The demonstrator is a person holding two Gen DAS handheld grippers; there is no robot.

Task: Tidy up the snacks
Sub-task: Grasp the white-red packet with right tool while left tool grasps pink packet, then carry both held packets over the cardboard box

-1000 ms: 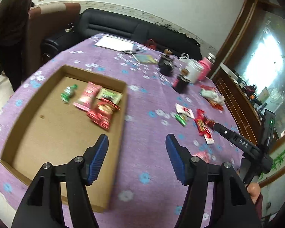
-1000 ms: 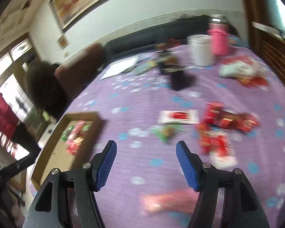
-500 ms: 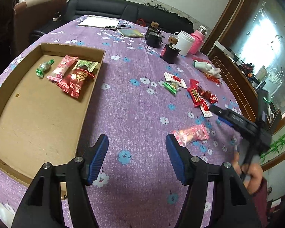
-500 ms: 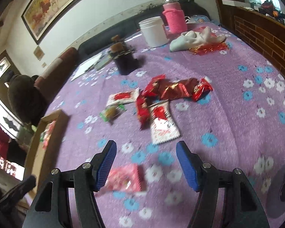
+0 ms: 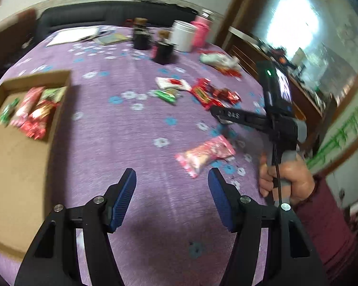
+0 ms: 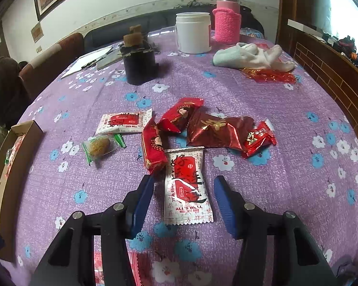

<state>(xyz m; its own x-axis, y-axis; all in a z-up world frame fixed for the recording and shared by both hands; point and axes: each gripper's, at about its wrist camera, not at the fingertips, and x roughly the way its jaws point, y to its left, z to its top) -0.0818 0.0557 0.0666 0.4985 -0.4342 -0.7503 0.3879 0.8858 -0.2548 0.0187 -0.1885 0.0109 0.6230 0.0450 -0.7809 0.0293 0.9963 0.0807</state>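
Note:
My right gripper (image 6: 183,190) is open, its blue fingers either side of a white-and-red snack packet (image 6: 186,188) lying on the purple flowered cloth. Beyond it lie several red packets (image 6: 217,131), another white-and-red packet (image 6: 123,122) and a green-ended clear one (image 6: 100,146). My left gripper (image 5: 171,188) is open and empty above the cloth, with a pink packet (image 5: 206,153) just ahead to its right. The cardboard box (image 5: 35,78) at left holds several snacks (image 5: 33,112). The right gripper also shows in the left wrist view (image 5: 217,113), at the right.
A black pot (image 6: 138,64), white jar (image 6: 193,32), pink-sleeved bottle (image 6: 226,16), white gloves (image 6: 253,56) and papers (image 6: 93,58) stand at the far side. A dark sofa (image 5: 112,15) lies behind the table. A wooden rail (image 6: 334,71) runs at right.
My right gripper has moved forward and down so the white-and-red packet lies between its fingers. My left gripper has swung right and nearer the pink packet, the box sliding to the left edge.

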